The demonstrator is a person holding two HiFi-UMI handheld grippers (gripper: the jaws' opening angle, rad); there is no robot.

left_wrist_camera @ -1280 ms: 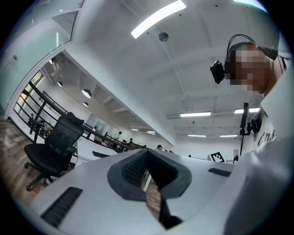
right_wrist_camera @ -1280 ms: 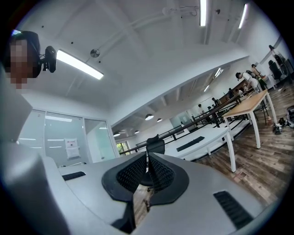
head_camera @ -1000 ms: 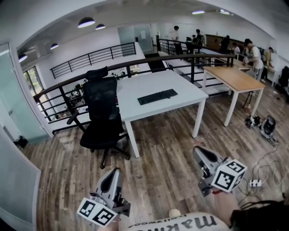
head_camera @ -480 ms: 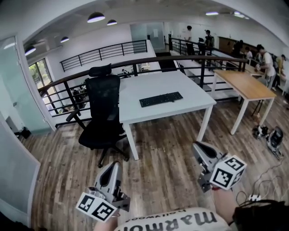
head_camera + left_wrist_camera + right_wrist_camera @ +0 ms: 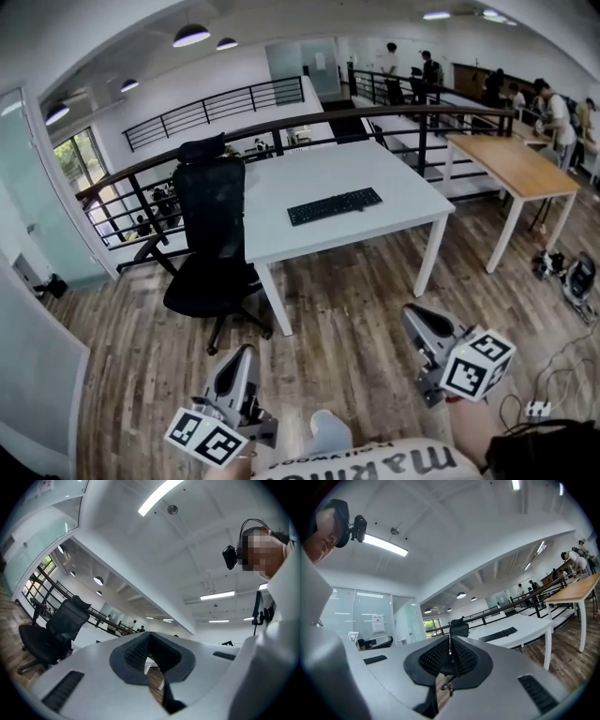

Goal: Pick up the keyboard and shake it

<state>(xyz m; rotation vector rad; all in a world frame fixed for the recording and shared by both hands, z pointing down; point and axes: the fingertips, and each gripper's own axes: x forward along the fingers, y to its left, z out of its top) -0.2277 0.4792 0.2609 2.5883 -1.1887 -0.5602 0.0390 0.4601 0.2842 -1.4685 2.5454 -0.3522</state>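
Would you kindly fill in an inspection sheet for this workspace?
Surface: white table, bare apart from the keyboard.
Job's things: black keyboard, flat near the table's middle, untouched.
Clutter: nothing seen on the table.
Grippers: left gripper and right gripper both shut and empty, low over the wood floor, short of the table.
Cables: white cables and a power strip on the floor at right.
Surroundings: black office chair at the table's left end, wooden table, railing, distant people.

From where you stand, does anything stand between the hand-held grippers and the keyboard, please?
Nothing visible does: only floor and tabletop lie between the left hand-held gripper, the right hand-held gripper and the keyboard.
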